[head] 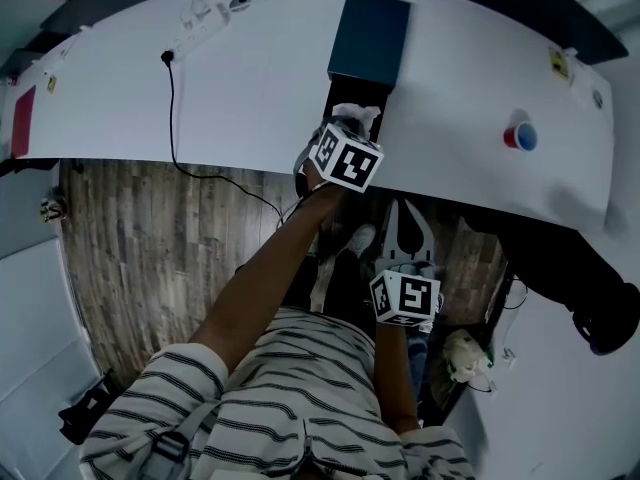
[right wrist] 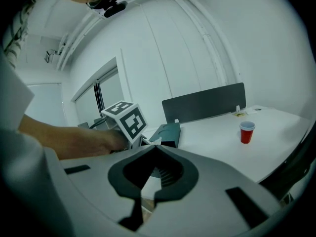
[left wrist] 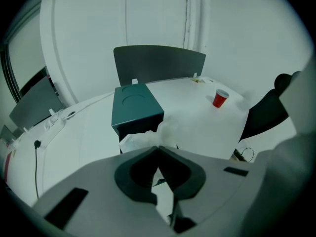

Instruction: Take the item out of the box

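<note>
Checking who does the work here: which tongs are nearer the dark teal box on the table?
Left. The left tongs sit at the teal box's open end, tips closed on the crumpled white wrap. The right tongs are off the table, well apart from the box.

Shirt [head: 300,388] was black-and-white striped, short-sleeved. Left gripper [left wrist: 158,148] and right gripper [right wrist: 154,146] were grey, dark-padded, each topped by a white cube [head: 346,156] with black square markers.

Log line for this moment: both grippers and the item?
left gripper: jaws shut on white crumpled item at teal box mouth | right gripper: jaws shut, empty, off table
</note>
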Available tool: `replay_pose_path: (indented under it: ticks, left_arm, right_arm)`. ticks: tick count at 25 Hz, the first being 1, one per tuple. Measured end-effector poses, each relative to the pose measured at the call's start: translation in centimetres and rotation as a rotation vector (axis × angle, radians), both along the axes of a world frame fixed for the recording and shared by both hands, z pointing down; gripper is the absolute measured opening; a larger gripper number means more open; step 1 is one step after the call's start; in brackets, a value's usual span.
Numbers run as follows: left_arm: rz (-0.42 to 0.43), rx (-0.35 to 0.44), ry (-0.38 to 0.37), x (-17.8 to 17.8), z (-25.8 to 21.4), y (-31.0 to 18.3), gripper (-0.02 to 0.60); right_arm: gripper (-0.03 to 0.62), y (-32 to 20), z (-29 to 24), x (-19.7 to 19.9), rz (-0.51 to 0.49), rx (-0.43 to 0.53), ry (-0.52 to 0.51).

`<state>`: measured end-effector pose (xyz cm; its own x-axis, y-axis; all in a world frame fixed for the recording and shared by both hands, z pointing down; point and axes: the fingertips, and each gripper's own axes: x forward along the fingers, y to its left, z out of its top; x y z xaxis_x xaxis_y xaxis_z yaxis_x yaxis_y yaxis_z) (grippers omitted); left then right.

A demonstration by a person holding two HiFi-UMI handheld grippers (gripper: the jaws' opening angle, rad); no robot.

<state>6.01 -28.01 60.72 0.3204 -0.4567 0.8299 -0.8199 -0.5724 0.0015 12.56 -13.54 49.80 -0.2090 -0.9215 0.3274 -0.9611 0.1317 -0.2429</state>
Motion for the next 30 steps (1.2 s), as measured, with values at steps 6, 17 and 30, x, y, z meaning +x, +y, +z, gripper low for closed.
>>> replay_pose_path:
  ticks: [6, 17, 30]
  left_arm:
    - [-0.015, 0.05, 0.034, -0.4, -2.6, 1.4, 0.026]
    - [-0.024, 0.14, 0.108, -1.3, -7.5, 3.8, 0.026]
    - [-0.002, 0.268, 0.196, -2.3, -13.5, 6.4, 0.026]
  right_arm:
    - [0.012, 0.4, -2.2, -0.4, 0.002, 0.042, 0.018]
    - [0.012, 1.7, -4.7, -1.0, -0.002, 0.08, 0.055]
    - [0.011, 2.6, -8.4, -2.0, -0.022, 0.139, 0.112]
